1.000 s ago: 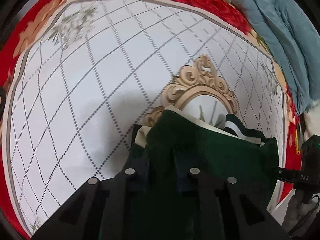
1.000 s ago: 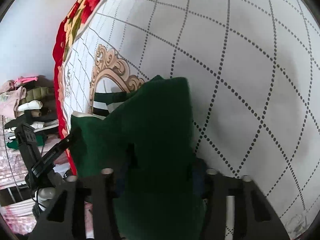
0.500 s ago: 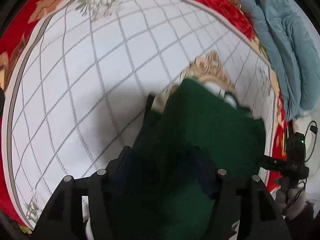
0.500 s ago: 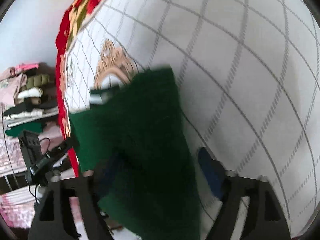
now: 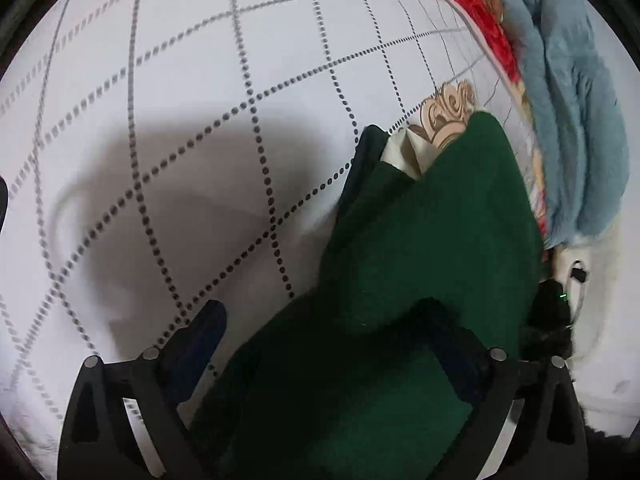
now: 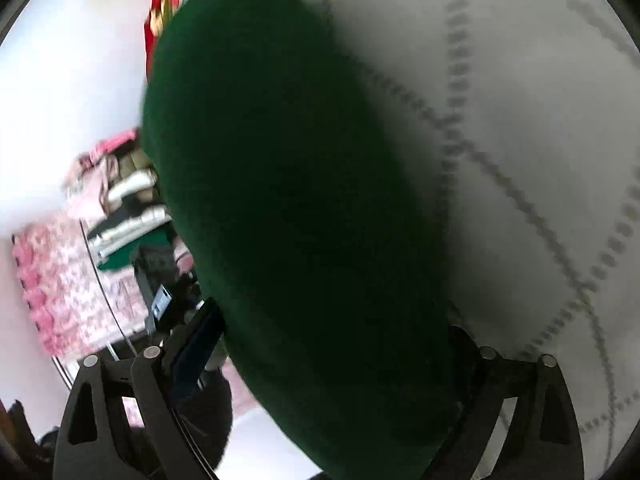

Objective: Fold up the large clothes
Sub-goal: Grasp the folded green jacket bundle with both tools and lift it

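Note:
A dark green garment [image 5: 420,248] with a cream lining lies folded on a white blanket with a dotted diamond pattern [image 5: 200,100]. My left gripper [image 5: 332,344] is open, its jaws wide apart, with the green cloth lying between them. In the right wrist view the same green garment [image 6: 288,200] fills the middle, blurred. My right gripper [image 6: 332,344] is open too, with the cloth between its spread fingers [image 6: 196,340]. The right-hand fingertip of each gripper is hidden by cloth.
A blue fleece blanket [image 5: 572,112] lies at the right past a red flowered border [image 5: 488,20]. In the right wrist view a stack of folded clothes [image 6: 124,200] and pink patterned fabric [image 6: 68,280] sit off the bed's left side.
Both grippers were shut on the green garment a second ago. Both have opened wide and let it go. Both cameras have dropped closer to the blanket and the cloth.

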Demonstrator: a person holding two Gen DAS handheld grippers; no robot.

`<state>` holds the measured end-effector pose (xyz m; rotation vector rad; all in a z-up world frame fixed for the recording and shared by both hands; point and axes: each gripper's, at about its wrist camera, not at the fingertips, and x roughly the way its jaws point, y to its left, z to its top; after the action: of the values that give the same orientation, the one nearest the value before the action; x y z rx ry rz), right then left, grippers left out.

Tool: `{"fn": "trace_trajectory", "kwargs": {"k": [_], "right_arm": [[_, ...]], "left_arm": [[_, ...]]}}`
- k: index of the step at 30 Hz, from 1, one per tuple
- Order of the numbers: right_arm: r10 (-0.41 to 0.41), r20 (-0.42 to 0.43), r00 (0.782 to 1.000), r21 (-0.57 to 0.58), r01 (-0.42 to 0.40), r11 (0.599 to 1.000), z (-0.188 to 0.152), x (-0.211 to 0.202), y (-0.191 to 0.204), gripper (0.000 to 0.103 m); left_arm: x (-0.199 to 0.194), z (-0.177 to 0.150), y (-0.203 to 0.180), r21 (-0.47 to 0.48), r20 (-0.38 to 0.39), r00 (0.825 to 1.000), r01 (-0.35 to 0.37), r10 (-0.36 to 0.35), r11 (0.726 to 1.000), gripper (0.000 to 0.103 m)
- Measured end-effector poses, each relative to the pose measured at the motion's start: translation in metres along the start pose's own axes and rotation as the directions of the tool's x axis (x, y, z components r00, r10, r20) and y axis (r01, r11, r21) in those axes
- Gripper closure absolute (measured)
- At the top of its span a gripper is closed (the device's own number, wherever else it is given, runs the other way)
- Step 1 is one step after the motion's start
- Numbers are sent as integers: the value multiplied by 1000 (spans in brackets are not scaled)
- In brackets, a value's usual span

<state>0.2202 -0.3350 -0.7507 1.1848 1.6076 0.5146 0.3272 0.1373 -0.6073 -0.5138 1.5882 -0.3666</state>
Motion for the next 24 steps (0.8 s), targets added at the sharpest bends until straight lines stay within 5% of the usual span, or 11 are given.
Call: {"fn": "trace_trajectory", "kwargs": {"k": [4, 7, 12, 15, 17, 19, 24], "right_arm": [[-28, -35, 999, -3, 28, 1000, 5, 10, 7, 0], [-28, -16, 999, -16, 28, 999, 1, 10, 10, 3], [-18, 42, 999, -11, 19, 1000, -3, 1, 17, 33], [-5, 67, 998, -33, 7, 999, -1, -9, 27, 39], [-32, 57, 998, -63, 35, 997, 4, -8, 31, 37], [-50, 29, 998, -53, 52, 997, 11, -2, 24, 21], [-34, 21, 999, -34, 35, 999, 17, 9, 30, 11]], "left_arm": [[-3, -5, -8, 7, 35, 999, 32, -33, 999, 5], [1, -11, -20, 23, 34, 994, 98, -99, 995, 18], [-4, -20, -37, 79, 71, 996, 45, -50, 996, 33], [-9, -21, -35, 93, 80, 995, 56, -64, 994, 42], [2, -17, -33, 87, 70, 995, 62, -68, 994, 37], [18, -13, -23, 47, 36, 994, 103, -105, 994, 20], [22, -15, -26, 41, 50, 993, 100, -102, 994, 26]]}}
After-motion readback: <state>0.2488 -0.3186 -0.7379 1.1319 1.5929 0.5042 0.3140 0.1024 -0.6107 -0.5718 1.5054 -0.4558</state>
